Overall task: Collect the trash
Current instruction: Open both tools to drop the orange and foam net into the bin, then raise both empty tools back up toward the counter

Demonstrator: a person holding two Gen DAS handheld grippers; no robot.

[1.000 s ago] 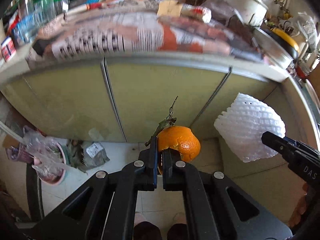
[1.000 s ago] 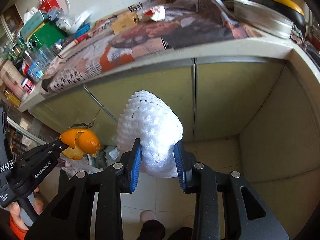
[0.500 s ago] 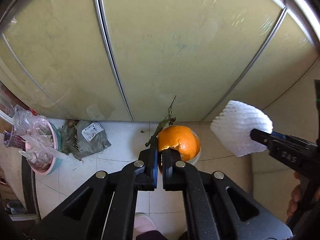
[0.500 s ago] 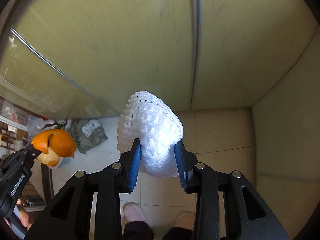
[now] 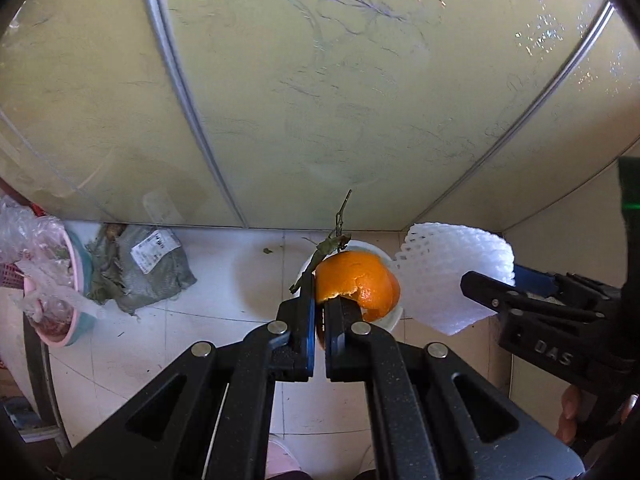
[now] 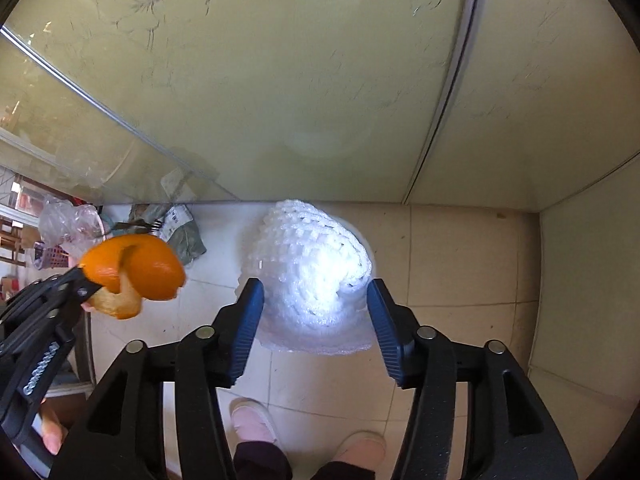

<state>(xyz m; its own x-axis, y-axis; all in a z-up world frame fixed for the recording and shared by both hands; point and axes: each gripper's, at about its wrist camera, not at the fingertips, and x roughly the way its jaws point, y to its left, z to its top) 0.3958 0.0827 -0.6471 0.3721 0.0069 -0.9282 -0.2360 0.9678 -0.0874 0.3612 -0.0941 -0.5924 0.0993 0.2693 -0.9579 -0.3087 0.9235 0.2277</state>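
Glossy cabinet doors (image 5: 320, 100); white foam net (image 6: 308, 264).

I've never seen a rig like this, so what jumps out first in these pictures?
The bright orange peel, pinched in the left hand-held gripper above the floor tiles, with a dry stem sticking up. Beside it to the right, a white foam fruit net sits between the spread fingers of the right hand-held gripper, whose jaws have just been opening. Behind both stand pale green cabinet doors.

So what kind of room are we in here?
Most likely a home kitchen, seen low by the floor: pale green cabinet doors with metal trim, a tiled floor, and food waste in hand, namely orange peel and a foam fruit net.
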